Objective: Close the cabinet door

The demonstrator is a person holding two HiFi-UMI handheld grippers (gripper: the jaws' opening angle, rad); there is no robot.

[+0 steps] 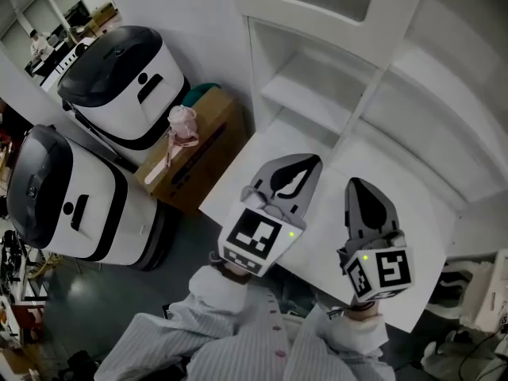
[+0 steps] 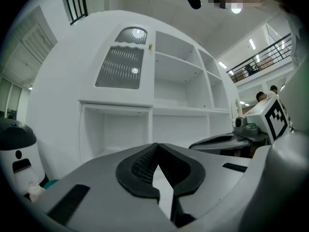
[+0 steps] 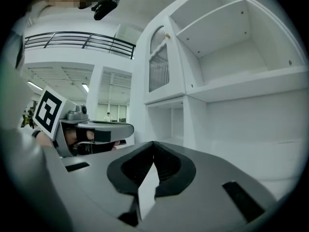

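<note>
A white cabinet [image 1: 373, 78] with open shelves stands in front of me. Its door [image 2: 120, 66], with a ribbed glass panel and a small knob, lies flat against the upper left compartment; it also shows as the door [image 3: 159, 64] in the right gripper view. My left gripper [image 1: 308, 161] is shut with nothing between its jaws and hovers over the white counter [image 1: 238, 189] below the shelves. My right gripper [image 1: 359, 184] hangs beside it, also shut and holding nothing. The closed tips show as the left gripper [image 2: 157, 146] and the right gripper [image 3: 153, 143].
Two white and black machines [image 1: 127, 78] [image 1: 63, 197] stand on the floor at the left. Against the cabinet's side sits a cardboard box [image 1: 202, 145] with a pink item [image 1: 181, 125] on top. Open shelf compartments [image 2: 116, 134] lie under the door.
</note>
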